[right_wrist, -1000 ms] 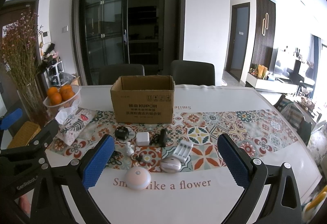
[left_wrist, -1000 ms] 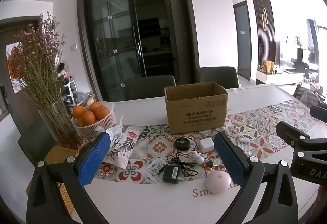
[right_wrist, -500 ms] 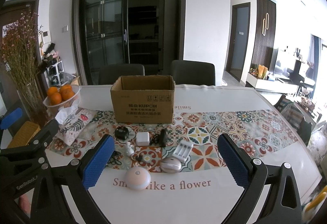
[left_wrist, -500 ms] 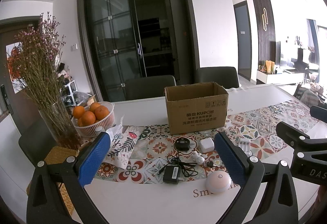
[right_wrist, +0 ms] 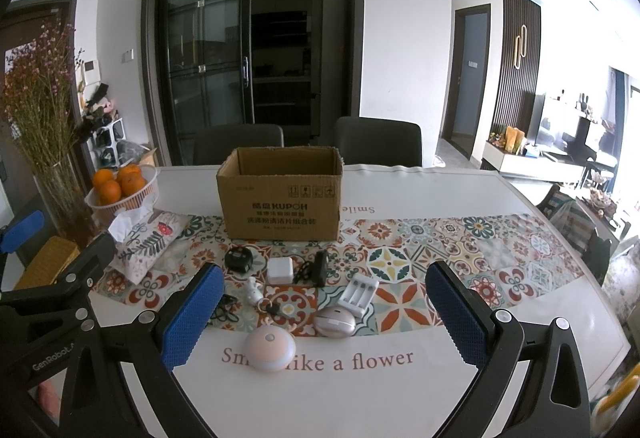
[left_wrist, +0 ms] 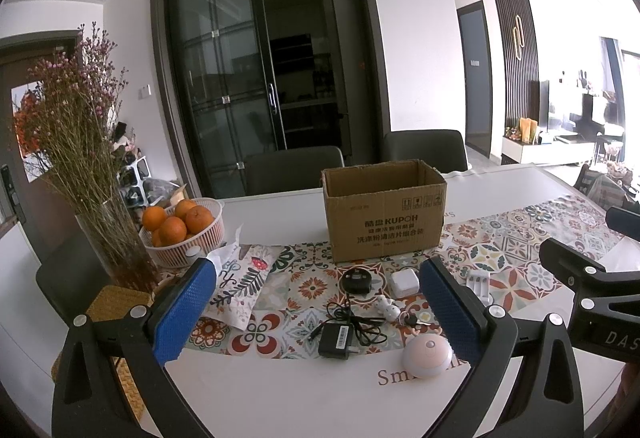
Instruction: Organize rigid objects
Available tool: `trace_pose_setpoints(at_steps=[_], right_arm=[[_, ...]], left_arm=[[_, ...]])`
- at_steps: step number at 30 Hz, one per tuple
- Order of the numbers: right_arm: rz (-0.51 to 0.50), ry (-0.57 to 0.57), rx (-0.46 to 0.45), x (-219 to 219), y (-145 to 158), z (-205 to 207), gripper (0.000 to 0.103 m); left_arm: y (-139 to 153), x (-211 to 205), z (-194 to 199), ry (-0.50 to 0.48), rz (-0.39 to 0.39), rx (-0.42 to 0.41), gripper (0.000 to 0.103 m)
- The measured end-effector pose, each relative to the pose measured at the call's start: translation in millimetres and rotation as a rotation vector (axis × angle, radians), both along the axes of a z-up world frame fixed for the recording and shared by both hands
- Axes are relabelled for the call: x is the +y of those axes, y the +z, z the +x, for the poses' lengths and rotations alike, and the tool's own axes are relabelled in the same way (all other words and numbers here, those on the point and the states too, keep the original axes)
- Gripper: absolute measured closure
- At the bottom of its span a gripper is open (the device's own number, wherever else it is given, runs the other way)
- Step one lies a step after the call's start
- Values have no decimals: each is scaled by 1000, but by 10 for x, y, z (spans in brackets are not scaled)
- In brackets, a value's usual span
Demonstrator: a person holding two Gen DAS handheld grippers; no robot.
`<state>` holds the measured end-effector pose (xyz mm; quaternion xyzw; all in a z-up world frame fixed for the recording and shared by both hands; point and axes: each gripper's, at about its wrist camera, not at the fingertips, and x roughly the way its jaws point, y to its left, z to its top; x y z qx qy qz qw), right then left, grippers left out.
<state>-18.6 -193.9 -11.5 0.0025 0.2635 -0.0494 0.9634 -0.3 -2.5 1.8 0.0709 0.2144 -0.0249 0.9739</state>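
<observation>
Cardboard box (right_wrist: 280,194) stands open-topped at the back of the patterned runner (right_wrist: 440,250) — presumably the bin for the sorting. Left to right in front of it: black round gadget (right_wrist: 238,259), white cube charger (right_wrist: 279,271), black adapter (right_wrist: 321,268), white battery charger (right_wrist: 359,294); nearer the edge, pink dome light (right_wrist: 270,350) and pearly oval case (right_wrist: 334,322). All lie loose, near the box, nothing packed yet. Left gripper (left_wrist: 316,318) and right gripper (right_wrist: 316,318) both hover short of the cluster, jaws spread wide and empty — likely staged for a first pick.
</observation>
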Motion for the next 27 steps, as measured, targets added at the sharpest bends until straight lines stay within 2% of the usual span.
trace_pose_setpoints(at_steps=[12, 17, 27], right_arm=[[0, 0, 2, 5, 31, 7, 1], [6, 1, 13, 27, -61, 12, 1], [37, -5, 93, 133, -363, 192, 1]], left_arm=[[-5, 0, 7, 0, 0, 3, 0], [-52, 0, 24, -4, 3, 18, 0], [-315, 138, 262, -49, 7, 137, 0]])
